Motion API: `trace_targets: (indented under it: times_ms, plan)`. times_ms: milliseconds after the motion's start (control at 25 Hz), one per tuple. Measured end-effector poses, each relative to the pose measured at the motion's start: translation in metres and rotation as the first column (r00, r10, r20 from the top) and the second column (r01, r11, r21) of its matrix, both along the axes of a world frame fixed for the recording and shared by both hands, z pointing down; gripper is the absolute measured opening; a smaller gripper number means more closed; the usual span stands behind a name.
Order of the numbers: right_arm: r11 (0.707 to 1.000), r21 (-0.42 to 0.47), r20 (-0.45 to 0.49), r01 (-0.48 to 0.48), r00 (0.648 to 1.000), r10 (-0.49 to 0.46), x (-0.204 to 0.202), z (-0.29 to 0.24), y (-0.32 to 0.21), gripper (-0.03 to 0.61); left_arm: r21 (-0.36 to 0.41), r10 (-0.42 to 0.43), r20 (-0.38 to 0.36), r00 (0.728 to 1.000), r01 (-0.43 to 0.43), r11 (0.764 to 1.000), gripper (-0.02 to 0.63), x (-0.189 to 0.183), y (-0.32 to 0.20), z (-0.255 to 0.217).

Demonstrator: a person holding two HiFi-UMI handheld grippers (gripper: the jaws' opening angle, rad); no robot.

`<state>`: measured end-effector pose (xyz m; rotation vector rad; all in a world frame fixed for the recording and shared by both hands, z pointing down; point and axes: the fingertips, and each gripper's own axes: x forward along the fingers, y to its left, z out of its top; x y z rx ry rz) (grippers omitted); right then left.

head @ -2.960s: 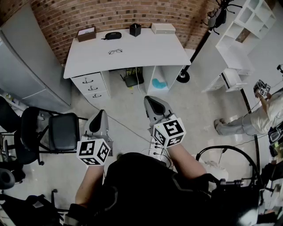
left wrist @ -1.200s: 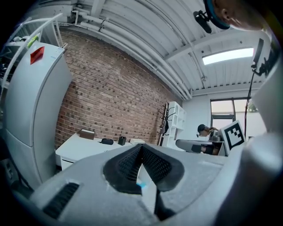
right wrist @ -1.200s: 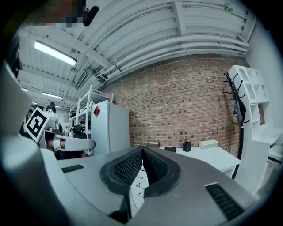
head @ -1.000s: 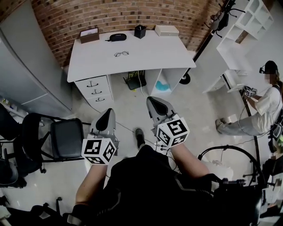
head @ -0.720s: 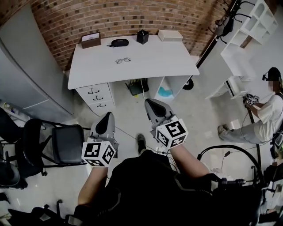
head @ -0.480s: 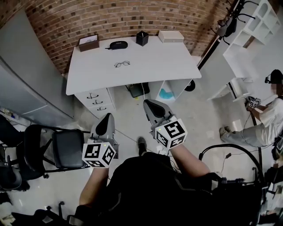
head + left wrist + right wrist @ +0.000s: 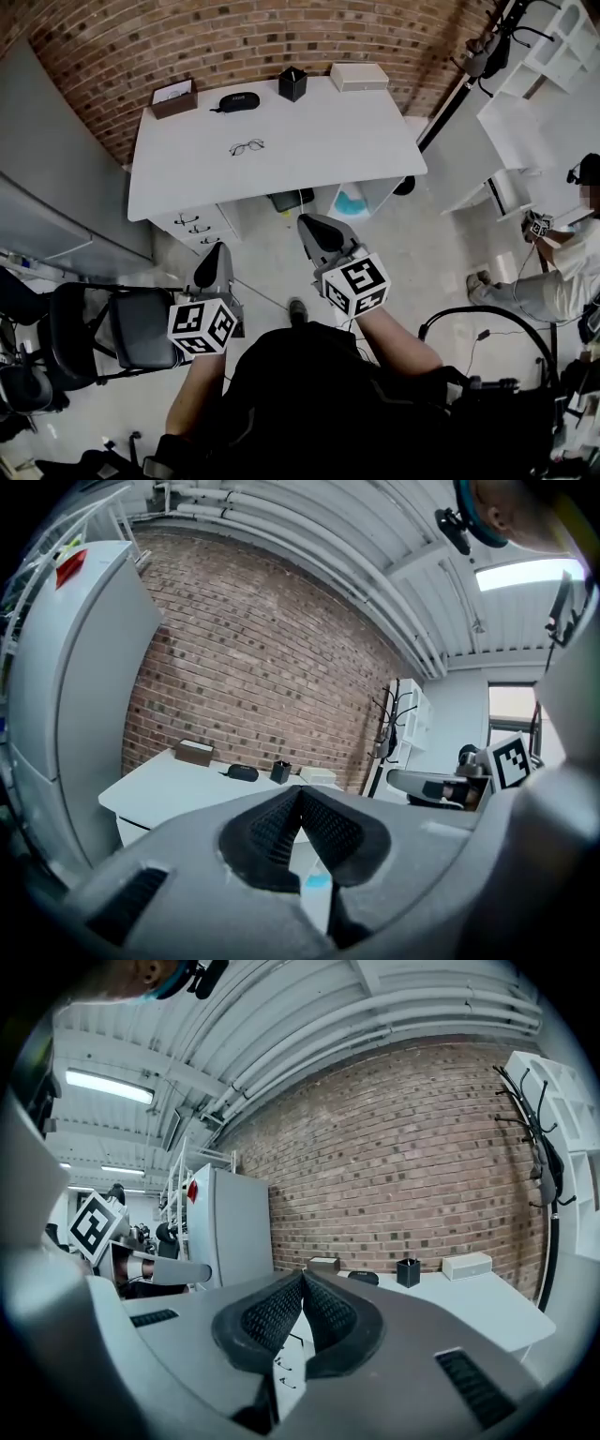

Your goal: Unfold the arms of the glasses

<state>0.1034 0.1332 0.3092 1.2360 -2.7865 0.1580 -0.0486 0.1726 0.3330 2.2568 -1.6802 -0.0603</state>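
Left tool (image 7: 216,253) and right tool (image 7: 309,228) are both closed and empty, held level short of the counter (image 7: 337,131), evidently in approach, since the glasses (image 7: 247,146) lie untouched on its left half, well apart from either.

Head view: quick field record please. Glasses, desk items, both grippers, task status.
glasses: lying on the white desk, left of centre; arms too small to tell
back row of desk: brown box, black glasses case, black square holder, white box
left gripper: shut, empty, over the floor short of the desk
right gripper: shut, empty, over the floor short of the desk
task status: glasses untouched
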Motion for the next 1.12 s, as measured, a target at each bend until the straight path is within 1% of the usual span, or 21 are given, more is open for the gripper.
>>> trace_targets:
  times_ms: [80, 280, 480, 600, 680, 840, 1120]
  plan:
    - [1.000, -0.001, 0.013, 0.004, 1.000, -0.004, 0.008, -0.002, -0.013, 0.008, -0.006, -0.001, 0.001, 1.000, 0.001, 1.000, 0.009, 0.007, -0.012, -0.003]
    - [1.000, -0.008, 0.040, 0.012, 0.999, -0.012, 0.025, -0.001, -0.042, 0.008, -0.003, 0.006, 0.032, 0.999, -0.006, 1.000, 0.009, 0.024, -0.044, -0.010]
    - [0.998, -0.034, 0.054, 0.046, 0.998, -0.044, 0.039, 0.007, -0.061, 0.008, -0.032, 0.001, 0.068, 0.998, 0.002, 0.999, 0.009, 0.039, -0.065, -0.007]
    - [0.998, -0.055, 0.074, 0.044, 0.997, -0.040, 0.044, 0.014, -0.075, 0.008, -0.057, -0.003, 0.087, 0.996, 0.008, 0.998, 0.009, 0.043, -0.073, -0.002]
    - [0.997, -0.063, 0.086, 0.048, 0.995, -0.042, 0.045, 0.016, -0.079, 0.008, -0.068, -0.006, 0.096, 0.995, 0.013, 0.998, 0.009, 0.042, -0.076, 0.001]
    - [0.996, -0.065, 0.081, 0.055, 0.996, -0.049, 0.044, 0.021, -0.091, 0.008, -0.074, -0.027, 0.088, 0.996, 0.034, 0.997, 0.009, 0.035, -0.089, 0.007]
    - [0.997, -0.060, 0.047, 0.042, 0.998, -0.039, 0.034, 0.026, -0.122, 0.008, -0.080, -0.015, 0.074, 0.997, 0.021, 0.997, 0.009, 0.019, -0.124, 0.021]
